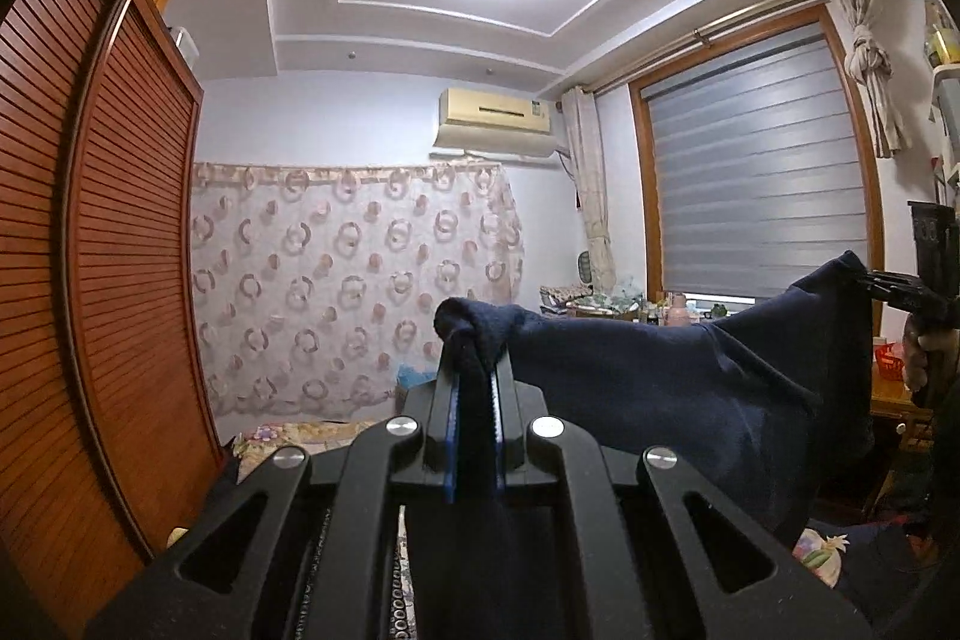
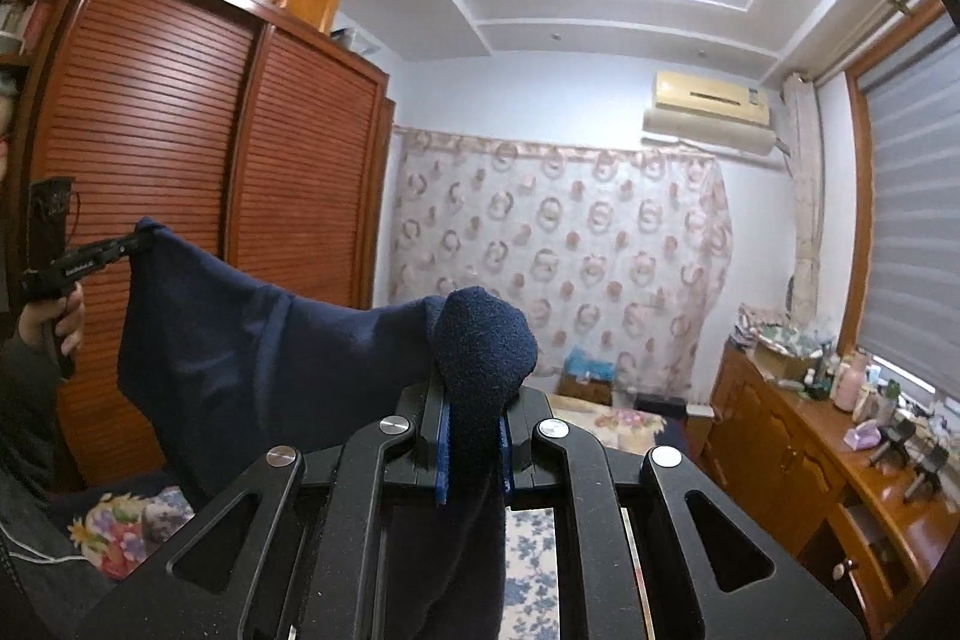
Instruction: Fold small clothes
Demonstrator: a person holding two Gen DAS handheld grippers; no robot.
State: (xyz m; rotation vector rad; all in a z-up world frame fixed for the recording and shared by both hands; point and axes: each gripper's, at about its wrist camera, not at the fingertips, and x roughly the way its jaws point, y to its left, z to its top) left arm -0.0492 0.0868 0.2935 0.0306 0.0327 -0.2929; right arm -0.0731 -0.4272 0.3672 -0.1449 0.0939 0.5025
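I see the left gripper (image 1: pixel 474 370) clamped on one bunched corner of the navy garment (image 1: pixel 690 388), blue pads pressed tight on the cloth. My right gripper (image 2: pixel 474 418) pinches the other corner the same way, a wad of fabric bulging above its jaws. The garment hangs stretched in the air between the two, sagging in the middle. Behind it: louvred wardrobe (image 2: pixel 180 172), patterned curtain (image 1: pixel 354 280), window blind (image 1: pixel 756 172).
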